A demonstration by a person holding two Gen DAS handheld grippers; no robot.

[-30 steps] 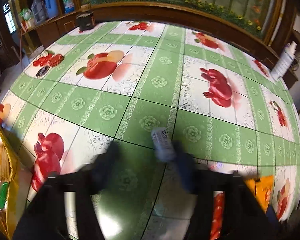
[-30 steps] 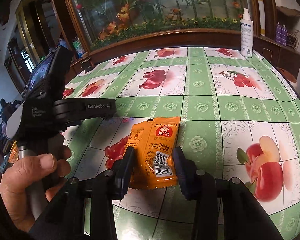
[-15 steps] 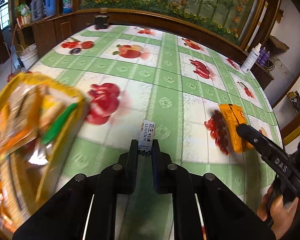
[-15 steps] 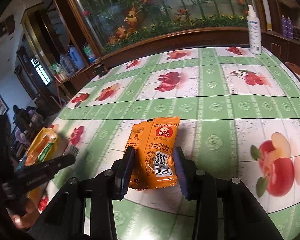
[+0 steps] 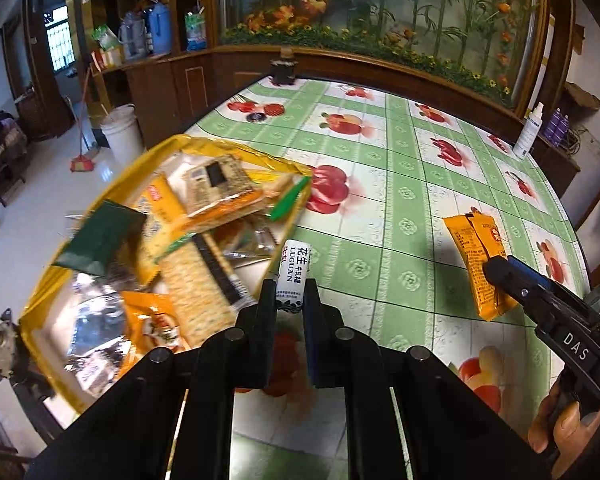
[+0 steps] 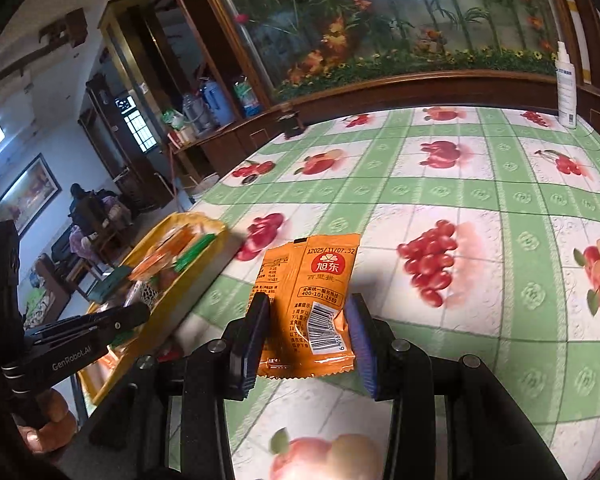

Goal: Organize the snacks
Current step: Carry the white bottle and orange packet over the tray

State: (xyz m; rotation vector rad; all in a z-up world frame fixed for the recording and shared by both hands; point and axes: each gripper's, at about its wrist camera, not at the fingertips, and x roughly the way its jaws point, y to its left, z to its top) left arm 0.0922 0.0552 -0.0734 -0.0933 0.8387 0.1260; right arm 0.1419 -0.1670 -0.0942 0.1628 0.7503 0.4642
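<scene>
My left gripper (image 5: 287,300) is shut on a small white snack stick (image 5: 295,270) with dark print. It hangs by the near right edge of a yellow tray (image 5: 236,148) heaped with several snack packets. My right gripper (image 6: 309,322) is shut on an orange snack packet (image 6: 314,280), held upright above the tablecloth. In the left wrist view that packet (image 5: 474,254) and the right gripper (image 5: 498,272) are at the right. In the right wrist view the tray (image 6: 198,282) lies to the left, with the left gripper (image 6: 138,315) over its near end.
The table (image 5: 408,192) has a green checked cloth with fruit prints. A white spray bottle (image 5: 530,132) stands at the far right edge and a small dark box (image 5: 283,71) at the far edge. A white bucket (image 5: 122,128) stands on the floor to the left.
The left gripper has shut on the white stick and carried it left, up to the yellow tray. The right gripper, still holding the orange packet, has swung left towards the tray.
</scene>
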